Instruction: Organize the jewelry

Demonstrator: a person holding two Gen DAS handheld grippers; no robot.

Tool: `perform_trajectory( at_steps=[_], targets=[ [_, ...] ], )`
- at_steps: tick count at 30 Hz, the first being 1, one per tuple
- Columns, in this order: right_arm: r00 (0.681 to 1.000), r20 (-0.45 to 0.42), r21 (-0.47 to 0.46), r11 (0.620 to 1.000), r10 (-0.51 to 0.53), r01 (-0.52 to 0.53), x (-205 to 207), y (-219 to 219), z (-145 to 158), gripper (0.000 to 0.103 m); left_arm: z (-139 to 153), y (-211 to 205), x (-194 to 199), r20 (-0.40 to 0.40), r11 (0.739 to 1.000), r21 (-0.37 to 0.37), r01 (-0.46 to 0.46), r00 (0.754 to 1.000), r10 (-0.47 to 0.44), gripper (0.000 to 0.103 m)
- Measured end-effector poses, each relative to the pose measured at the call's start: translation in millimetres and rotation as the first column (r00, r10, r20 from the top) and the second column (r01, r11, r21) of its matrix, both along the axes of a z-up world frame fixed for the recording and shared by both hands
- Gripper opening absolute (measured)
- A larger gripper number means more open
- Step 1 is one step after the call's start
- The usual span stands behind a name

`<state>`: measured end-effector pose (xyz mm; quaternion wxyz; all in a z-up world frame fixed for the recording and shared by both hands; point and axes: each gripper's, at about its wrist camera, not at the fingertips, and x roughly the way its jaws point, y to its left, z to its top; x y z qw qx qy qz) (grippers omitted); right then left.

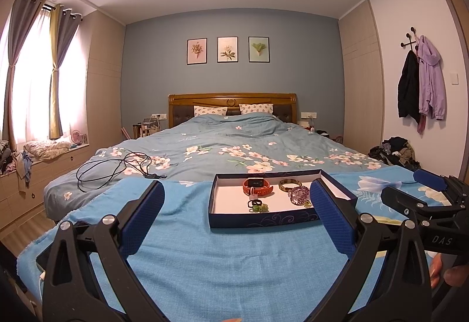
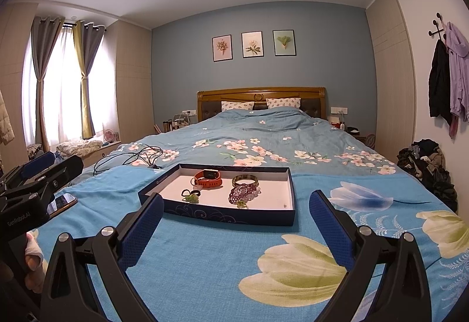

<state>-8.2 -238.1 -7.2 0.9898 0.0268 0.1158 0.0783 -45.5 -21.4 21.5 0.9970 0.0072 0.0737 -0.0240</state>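
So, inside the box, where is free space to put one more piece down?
In the tray box, the white floor is bare along the right wall, beyond the purple beaded piece, and along the near left wall, left of the rings. The middle is crowded: orange watch, bangle and beads lie close together.

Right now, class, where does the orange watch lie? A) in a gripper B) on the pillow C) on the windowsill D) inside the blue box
D: the orange watch rests on the white floor of the blue box, beside other jewelry, with both grippers open and empty.
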Motion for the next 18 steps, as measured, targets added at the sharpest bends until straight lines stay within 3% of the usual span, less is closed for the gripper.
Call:
perform_trajectory(
  at_steps=[18],
  targets=[
    [1.000, 0.003, 0.001, 1.000, -0.007, 0.007, -1.3, -2.8, 4.9, 0.096, -3.1, 1.7, 0.6, -0.002, 1.000, 0.001, -0.007, 1.000, 0.007, 0.098]
  ],
)
